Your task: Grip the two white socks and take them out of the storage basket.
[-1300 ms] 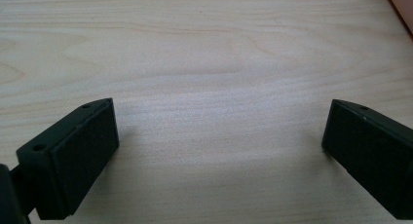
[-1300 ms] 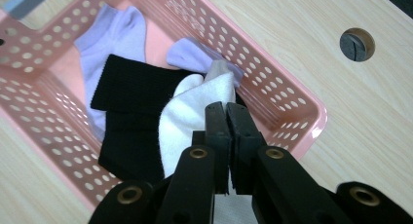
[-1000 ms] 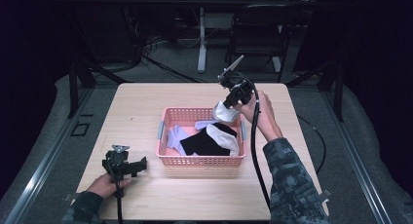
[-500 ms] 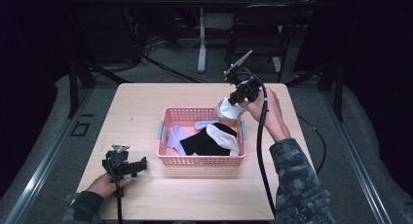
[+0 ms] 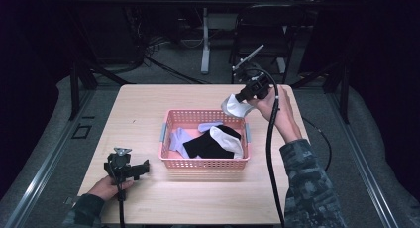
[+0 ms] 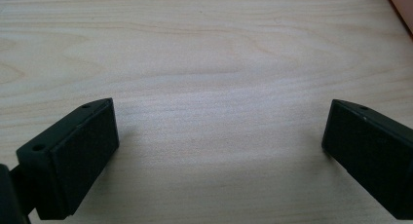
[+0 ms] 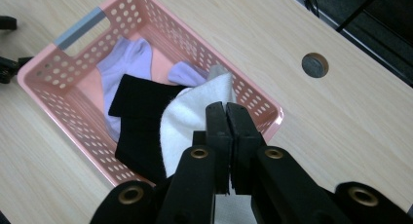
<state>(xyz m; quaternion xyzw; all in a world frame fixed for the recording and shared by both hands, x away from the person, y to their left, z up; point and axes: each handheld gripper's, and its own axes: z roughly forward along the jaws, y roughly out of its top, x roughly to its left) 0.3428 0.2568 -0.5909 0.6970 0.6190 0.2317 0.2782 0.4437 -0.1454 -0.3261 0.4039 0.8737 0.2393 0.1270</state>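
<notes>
Right claw (image 7: 227,118) clamping white sock (image 5: 235,106) above pink basket (image 5: 204,163), left claw (image 6: 219,151) wide, no writing legible

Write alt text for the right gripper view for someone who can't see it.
The right gripper, jaws shut on a white sock, holds it above a pink basket on a wooden table. The basket holds lavender socks and a black sock.

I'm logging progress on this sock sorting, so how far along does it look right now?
Early. Nothing lies outside the pink basket yet on the table. In hand: the right gripper is shut on a white sock, lifted above the basket's far right corner. Left inside: a black sock, a lavender sock and another white sock. The left gripper rests open on the table, holding nothing.
</notes>
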